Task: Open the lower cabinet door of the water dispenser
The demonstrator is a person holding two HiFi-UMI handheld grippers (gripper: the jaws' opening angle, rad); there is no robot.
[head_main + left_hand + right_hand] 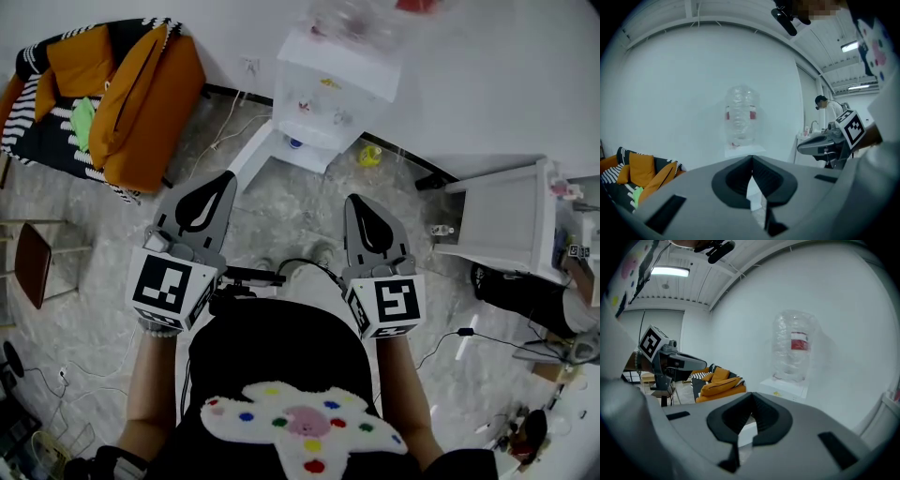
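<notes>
A white water dispenser [323, 89] stands against the far wall with a clear bottle [361, 19] on top. Its lower cabinet door [251, 155] looks swung out to the left, seen from above. The bottle [739, 115] shows ahead in the left gripper view, and the bottle [794, 348] and the dispenser top [785, 387] in the right gripper view. My left gripper [228, 178] and right gripper [354, 201] are held side by side, well short of the dispenser. Both are shut with nothing between the jaws.
An orange and striped sofa [112, 94] fills the back left. A white cabinet [506, 220] stands at the right, with cables [441, 347] on the marble floor. A brown stool [33, 262] is at the left. Another person [825, 105] stands far off.
</notes>
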